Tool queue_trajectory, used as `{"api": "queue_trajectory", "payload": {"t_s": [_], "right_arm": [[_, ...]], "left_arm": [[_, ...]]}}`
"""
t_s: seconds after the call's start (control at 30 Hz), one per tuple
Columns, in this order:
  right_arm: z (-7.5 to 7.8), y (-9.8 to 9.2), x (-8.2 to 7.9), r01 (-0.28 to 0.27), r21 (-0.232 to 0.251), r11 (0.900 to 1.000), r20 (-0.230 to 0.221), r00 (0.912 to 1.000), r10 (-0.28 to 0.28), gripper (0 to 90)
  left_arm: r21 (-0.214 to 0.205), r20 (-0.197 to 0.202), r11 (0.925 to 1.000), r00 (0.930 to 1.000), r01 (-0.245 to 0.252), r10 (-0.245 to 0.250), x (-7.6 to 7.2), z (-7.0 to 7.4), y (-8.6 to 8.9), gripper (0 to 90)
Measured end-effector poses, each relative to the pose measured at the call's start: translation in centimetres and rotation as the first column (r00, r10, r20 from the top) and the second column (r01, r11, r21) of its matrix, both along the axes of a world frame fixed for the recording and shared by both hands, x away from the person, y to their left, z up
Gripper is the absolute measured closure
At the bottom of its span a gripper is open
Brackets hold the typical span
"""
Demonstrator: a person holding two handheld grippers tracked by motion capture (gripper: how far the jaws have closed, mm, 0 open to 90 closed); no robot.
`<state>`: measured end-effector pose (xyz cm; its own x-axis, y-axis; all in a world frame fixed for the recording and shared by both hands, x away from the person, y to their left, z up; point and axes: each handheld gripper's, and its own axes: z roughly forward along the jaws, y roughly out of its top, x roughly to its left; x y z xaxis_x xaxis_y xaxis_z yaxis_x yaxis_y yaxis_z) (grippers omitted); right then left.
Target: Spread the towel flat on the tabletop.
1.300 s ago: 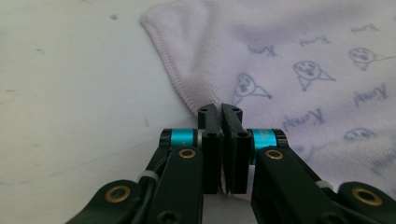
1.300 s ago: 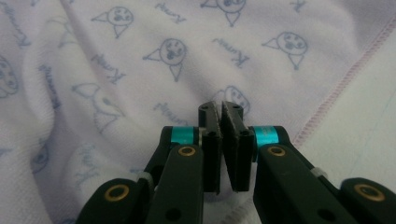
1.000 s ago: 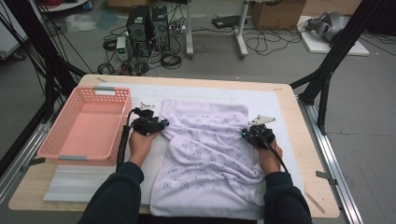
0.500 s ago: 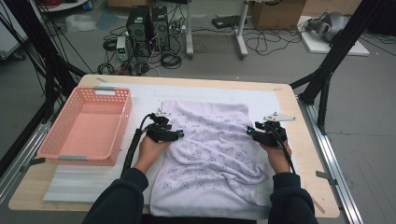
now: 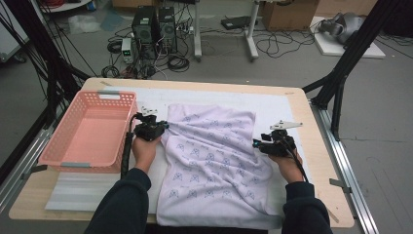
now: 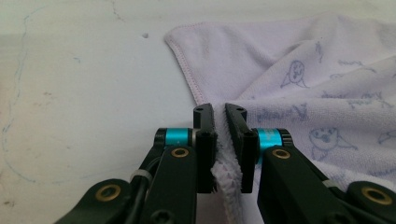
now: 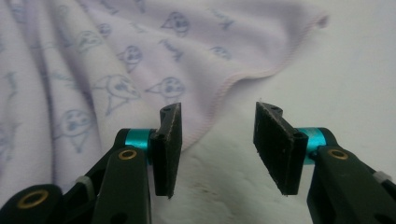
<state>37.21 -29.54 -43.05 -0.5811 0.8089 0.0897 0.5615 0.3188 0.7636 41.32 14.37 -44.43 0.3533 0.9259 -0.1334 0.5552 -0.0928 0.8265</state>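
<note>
Light wooden table [image 5: 311, 105] w/ a white mat [image 5: 272, 105] over most of the top; that gives a flat, clean bed for cloth work. On it, roughly centred and spread but rumpled, lies the pale lilac terry towel w/ small blue cartoon prints [image 5: 214, 156]; its near edge reaches the person's side of the table, far edge ends short of the mat's back. Likely laid out that way so both side edges sit in reach of a hand each.

Pink plastic lattice basket [image 5: 87, 129] stands at the left, just beside the towel and nothing in it, probably where the folded towel ends up.

Left gripper [image 6: 219, 116] sits at the towel's left edge near the far corner. Its jaws have just been closing and now pinch the stitched hem between the pads, so that side is held for a lift or fold.

Right gripper [image 7: 217, 140] is at the right edge, jaws apart w/ bare mat between them; the hem passes just beside the left pad, not clamped. They have just been opening. Judgement: right side must grab its hem next before any fold can go evenly.
</note>
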Motion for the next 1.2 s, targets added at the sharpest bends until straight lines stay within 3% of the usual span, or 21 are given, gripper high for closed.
{"api": "queue_trajectory", "payload": {"t_s": [0.03, 0.13, 0.2, 0.27, 0.37, 0.43, 0.53, 0.63, 0.67, 0.73, 0.83, 0.93, 1.0, 1.07, 1.2], "right_arm": [[-0.2, 0.2, 0.1, -0.020, 0.022, 0.9996, -0.010, 0.9997, 0.021, 51.3], [-0.3, 0.7, 0.1, -0.051, 0.094, 0.9943, -0.027, 0.9982, 0.054, 51.4], [-0.1, 1.0, 0.0, -0.041, 0.116, 0.9924, -0.027, 0.9986, 0.045, 51.4], [0.2, 1.3, -0.1, -0.037, 0.094, 0.9949, -0.004, 0.9993, 0.037, 51.7], [0.5, 1.6, -0.2, -0.011, 0.067, 0.9977, 0.019, 0.9998, 0.010, 51.8], [0.0, 2.1, 0.0, -0.001, 0.033, 0.9995, -0.020, 0.9998, 0.002, 52.3], [-1.0, 3.4, 0.2, -0.051, 0.009, 0.9986, -0.093, 0.9943, 0.052, 52.8], [-1.1, 4.6, -0.1, -0.059, -0.107, 0.9925, -0.037, 0.9978, 0.055, 66.2], [-1.2, 4.7, -0.1, -0.062, -0.114, 0.9915, -0.025, 0.9979, 0.060, 74.5], [-1.2, 4.7, -0.1, -0.064, -0.087, 0.9942, -0.036, 0.9975, 0.061, 85.6], [-1.2, 4.6, 0.2, -0.045, -0.105, 0.9935, -0.014, 0.9990, 0.044, 87.6], [-1.3, 4.2, 1.0, 0.017, -0.124, 0.9921, 0.018, 0.9997, -0.015, 88.0], [-1.4, 3.9, 1.8, 0.042, -0.140, 0.9892, 0.043, 0.9984, -0.036, 88.1], [-1.4, 3.7, 2.5, 0.081, -0.179, 0.9805, 0.071, 0.9951, -0.069, 88.1], [-1.4, 2.5, 4.3, 0.167, -0.190, 0.9674, 0.101, 0.9835, -0.150, 88.2]], "left_arm": [[-0.005, -0.001, 1.0000, 1.0000, -0.004, 0.004, -0.1, 0.1, -0.1, 76.8], [-0.087, -0.056, 0.9962, 0.9984, 0.004, -0.008, -0.6, 0.5, 0.0, 51.5], [-0.061, -0.041, 0.9973, 0.9982, 0.041, -0.043, -1.3, 0.9, -0.3, 48.4], [-0.059, -0.010, 0.9967, 0.9983, 0.056, -0.057, -2.1, 1.1, -0.4, 49.2], [-0.063, -0.030, 0.9958, 0.9972, 0.066, -0.068, -2.7, 0.7, -0.2, 46.8], [-0.058, -0.067, 0.9959, 0.9951, 0.069, -0.073, -3.0, 0.3, 0.0, 43.6], [-0.045, -0.078, 0.9946, 0.9922, 0.094, -0.097, -3.6, -0.1, 0.0, 41.1], [-0.019, -0.073, 0.9916, 0.9889, 0.128, -0.129, -4.3, -0.1, -0.2, 41.0], [-0.016, -0.071, 0.9902, 0.9876, 0.139, -0.140, -4.4, -0.1, -0.4, 41.0], [0.007, -0.070, 0.9856, 0.9834, 0.169, -0.168, -4.6, -0.2, -0.7, 42.1], [0.035, -0.070, 0.9786, 0.9773, 0.203, -0.200, -4.7, -0.2, -1.0, 53.6], [0.019, -0.063, 0.9796, 0.9781, 0.200, -0.198, -4.4, -0.3, -0.8, 73.5], [0.011, -0.051, 0.9815, 0.9804, 0.191, -0.190, -4.2, -0.3, -0.7, 82.1], [0.006, -0.034, 0.9850, 0.9845, 0.172, -0.172, -4.0, -0.4, -0.7, 83.0], [-0.036, -0.033, 0.9912, 0.9912, 0.127, -0.128, -3.0, -0.4, -0.8, 83.3]]}}
